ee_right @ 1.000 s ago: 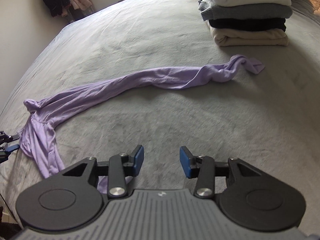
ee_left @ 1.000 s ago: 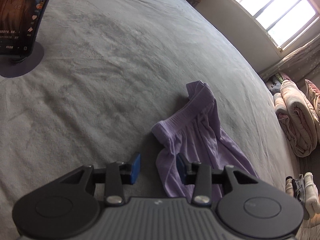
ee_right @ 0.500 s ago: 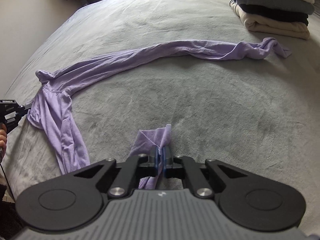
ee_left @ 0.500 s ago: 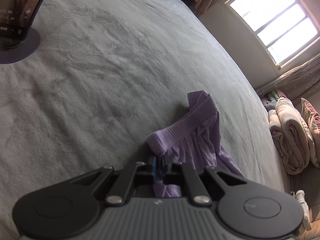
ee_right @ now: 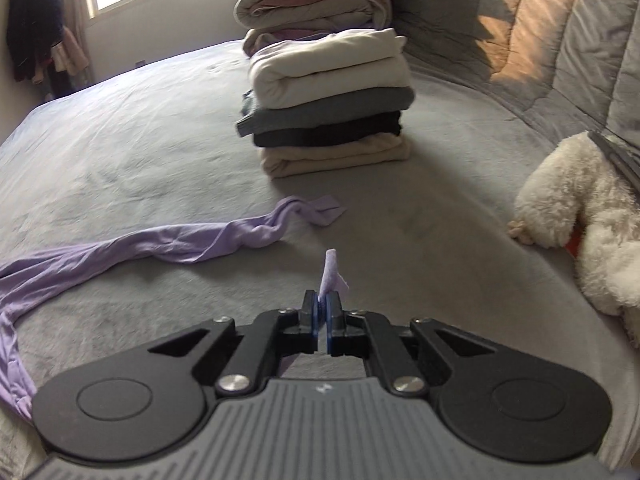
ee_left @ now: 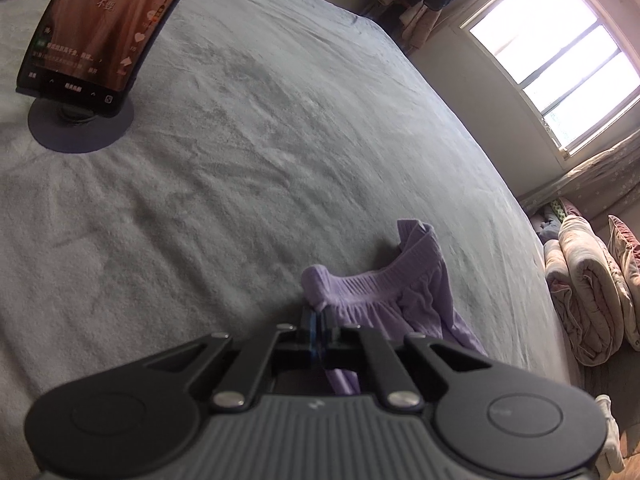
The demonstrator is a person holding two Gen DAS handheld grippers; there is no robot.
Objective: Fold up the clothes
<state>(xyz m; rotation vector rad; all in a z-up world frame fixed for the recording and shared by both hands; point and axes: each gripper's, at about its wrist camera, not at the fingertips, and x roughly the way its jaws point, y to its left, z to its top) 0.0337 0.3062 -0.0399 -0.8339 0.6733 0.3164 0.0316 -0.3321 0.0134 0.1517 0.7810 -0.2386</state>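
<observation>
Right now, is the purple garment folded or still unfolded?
Unfolded: the purple garment trails in a long twisted rope across the bed.

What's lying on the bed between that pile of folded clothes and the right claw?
In the right wrist view: one twisted leg of the purple trousers, otherwise bare grey blanket.

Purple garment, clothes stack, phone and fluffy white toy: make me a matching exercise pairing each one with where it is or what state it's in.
Things:
1. purple garment
2. clothes stack
3. phone
4. fluffy white toy

States:
A. propped on a round stand
B. folded and piled
C. strung out across the bed, pinched at both ends
D. lying at the bed's right edge in the right wrist view

Pairs: 1-C, 2-B, 3-A, 4-D
</observation>
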